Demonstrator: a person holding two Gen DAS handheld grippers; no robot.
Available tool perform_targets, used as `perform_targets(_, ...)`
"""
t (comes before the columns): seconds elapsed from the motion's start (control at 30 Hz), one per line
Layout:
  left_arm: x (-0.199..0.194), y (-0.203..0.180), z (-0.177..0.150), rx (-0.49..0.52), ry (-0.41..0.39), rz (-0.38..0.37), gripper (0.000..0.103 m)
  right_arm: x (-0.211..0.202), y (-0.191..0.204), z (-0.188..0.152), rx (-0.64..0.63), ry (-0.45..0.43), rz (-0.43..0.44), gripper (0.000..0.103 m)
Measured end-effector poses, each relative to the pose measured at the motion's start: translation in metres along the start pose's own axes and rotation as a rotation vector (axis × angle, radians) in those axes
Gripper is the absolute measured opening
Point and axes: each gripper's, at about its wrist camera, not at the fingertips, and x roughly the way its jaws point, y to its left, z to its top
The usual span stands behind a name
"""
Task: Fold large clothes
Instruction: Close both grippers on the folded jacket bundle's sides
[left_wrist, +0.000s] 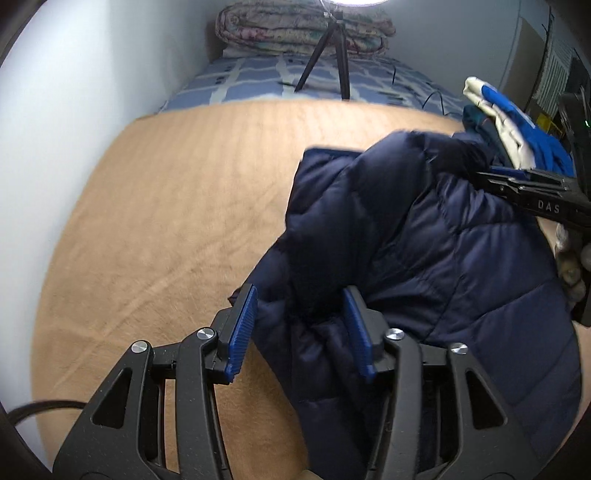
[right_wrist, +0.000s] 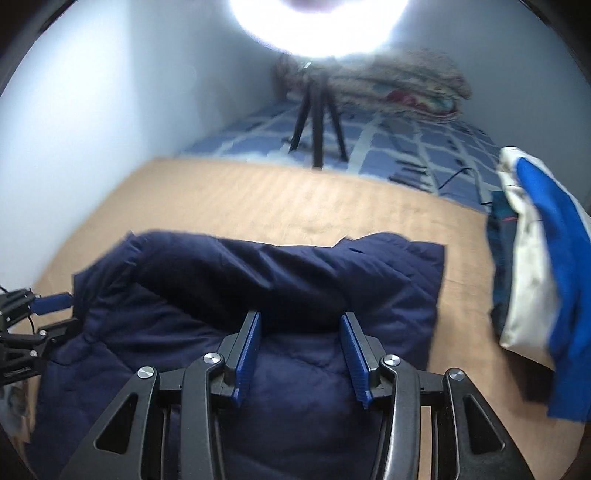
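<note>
A navy quilted puffer jacket (left_wrist: 443, 258) (right_wrist: 258, 277) lies bunched and partly folded on a tan blanket (left_wrist: 166, 221) (right_wrist: 258, 195) that covers the bed. My left gripper (left_wrist: 301, 325) stands at the jacket's left edge. A dark fold of fabric sits between its blue pads (left_wrist: 243, 325), which do not squeeze it. My right gripper (right_wrist: 301, 350) hovers over the jacket's middle, and flat quilting shows in the gap between its jaws. Each gripper also appears in the other's view: the right gripper (left_wrist: 487, 175) near the collar, the left gripper (right_wrist: 62, 314) at the jacket's left side.
A black tripod (left_wrist: 332, 55) (right_wrist: 317, 122) stands on the blue checked sheet (left_wrist: 258, 81) behind the blanket, under a bright ring light (right_wrist: 317, 26). A folded quilt (left_wrist: 303, 33) lies at the far end. A blue-and-white garment pile (left_wrist: 517, 122) (right_wrist: 535, 258) sits right. The wall (left_wrist: 74, 110) runs along the left.
</note>
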Motion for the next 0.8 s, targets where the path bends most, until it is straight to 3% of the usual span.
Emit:
perform_targets(0.1, 0.008, 0.0, -0.004, 0.036, 0.001, 0.0, 0.053, 0.015, 0.008, -0.004, -0.027, 0.027, -0.005, 0.047)
perform_targets(0.23, -0.003, 0.021, 0.003, -0.081, 0.014, -0.083, 0.056, 0.004, 0.012, -0.002, -0.077, 0.035, -0.045, 0.046)
perform_targets(0.27, -0.009, 0.028, 0.004, -0.12, 0.018, -0.12, 0.059, -0.008, 0.008, -0.003, -0.071, 0.021, -0.046, 0.054)
perform_targets(0.33, -0.017, 0.041, 0.005, -0.187, 0.026, -0.2, 0.081, -0.032, -0.004, -0.009, -0.039, -0.019, -0.025, 0.075)
perform_targets(0.4, -0.024, 0.056, 0.002, -0.257, 0.04, -0.31, 0.085, -0.058, -0.018, -0.02, -0.005, -0.064, 0.017, 0.091)
perform_targets(0.47, -0.023, 0.07, -0.001, -0.319, 0.068, -0.398, 0.085, -0.082, -0.037, -0.039, 0.047, -0.075, 0.087, 0.101)
perform_targets(0.63, 0.006, 0.104, -0.01, -0.572, 0.157, -0.598, 0.086, -0.099, -0.086, -0.087, 0.265, -0.04, 0.239, 0.103)
perform_targets(0.8, 0.03, 0.115, -0.017, -0.69, 0.167, -0.687, 0.086, -0.079, -0.115, -0.128, 0.466, 0.022, 0.362, 0.103)
